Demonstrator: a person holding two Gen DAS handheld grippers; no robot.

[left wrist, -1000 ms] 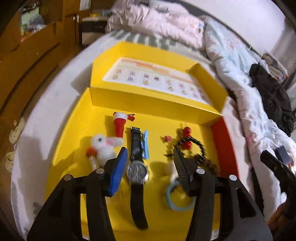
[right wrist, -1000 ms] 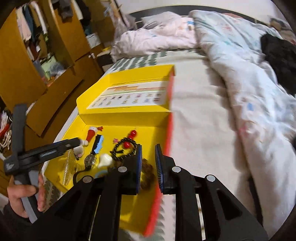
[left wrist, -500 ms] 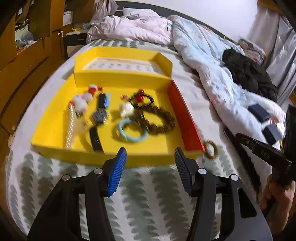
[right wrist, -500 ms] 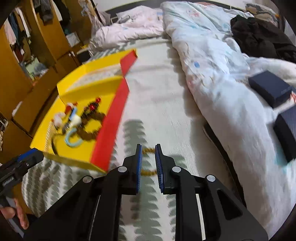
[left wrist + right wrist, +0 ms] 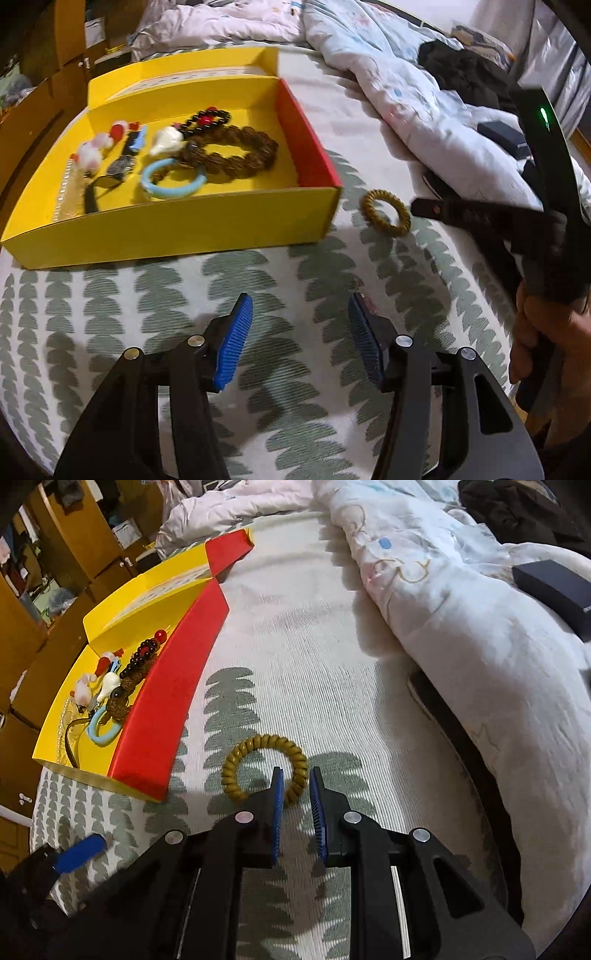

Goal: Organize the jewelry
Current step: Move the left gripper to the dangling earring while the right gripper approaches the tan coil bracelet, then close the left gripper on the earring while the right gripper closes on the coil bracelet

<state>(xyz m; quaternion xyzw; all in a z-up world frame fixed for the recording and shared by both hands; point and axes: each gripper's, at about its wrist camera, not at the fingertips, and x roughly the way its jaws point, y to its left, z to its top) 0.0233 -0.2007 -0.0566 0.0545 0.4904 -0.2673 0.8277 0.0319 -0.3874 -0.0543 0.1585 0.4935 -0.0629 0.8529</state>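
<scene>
Bedspread w/ a leaf print holds the yellow box (image 5: 177, 225), already filled w/ bracelets, and one hair tie (image 5: 264, 768) lies just outside its red wall, likely the last stray. Right claw (image 5: 297, 788) sits nearly closed, gripping nothing, its narrow gap straddling the tie's near edge, prob. to pinch it; left claw (image 5: 301, 332) hangs half open and empty over bare sheet.

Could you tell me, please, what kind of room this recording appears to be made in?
Most likely a bedroom. The yellow box of jewelry sits on a bed with a leaf-patterned sheet, a rumpled duvet lies alongside it, and wooden wardrobe cabinets stand beyond the bed's edge.
</scene>
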